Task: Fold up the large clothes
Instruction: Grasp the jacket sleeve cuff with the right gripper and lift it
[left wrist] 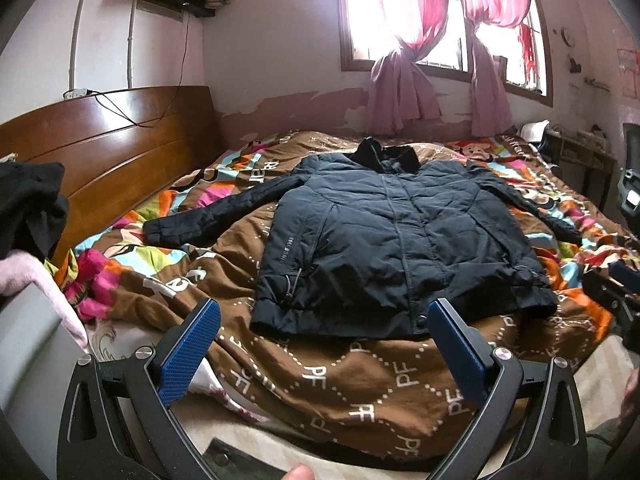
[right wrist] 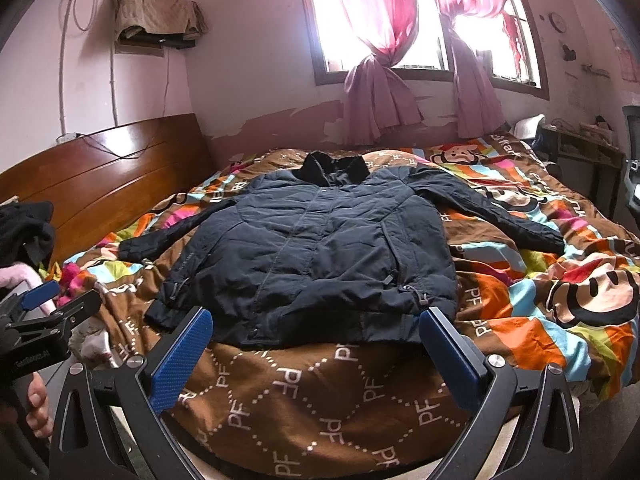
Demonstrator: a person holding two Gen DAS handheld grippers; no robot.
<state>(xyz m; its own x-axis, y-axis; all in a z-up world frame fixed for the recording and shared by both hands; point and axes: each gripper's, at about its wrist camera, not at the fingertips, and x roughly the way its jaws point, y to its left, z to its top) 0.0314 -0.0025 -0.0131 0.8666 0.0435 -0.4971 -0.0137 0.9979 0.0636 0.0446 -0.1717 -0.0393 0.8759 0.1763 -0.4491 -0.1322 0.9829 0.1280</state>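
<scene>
A dark jacket (left wrist: 384, 240) was laid flat, front up, across the middle of the bed, on a patterned quilt (left wrist: 360, 380); its collar was turned toward the window (left wrist: 440, 16) side of the bed and its hem toward the near edge; both sleeves were spread outward, one toward the wooden headboard (left wrist: 104, 148), the other toward the foot of the bed; the front was seen closed along the centre line. The left gripper (left wrist: 326, 344) was held above the near edge of the bed, its blue-padded fingers (left wrist: 188, 352) spread wide with nothing between them; the jacket's hem was seen just beyond the fingertips, not touched. The right gripper (right wrist: 316, 346) was held likewise at the near edge, spread wide and empty, the hem lying just past its tips. In the right wrist view the left gripper was seen from the side at the left edge of the frame, with a hand (right wrist: 38, 404) on its handle. Dark clothing (left wrist: 32, 204) was piled near the headboard corner; pink curtains (left wrist: 396, 80) were tied back at the window.
</scene>
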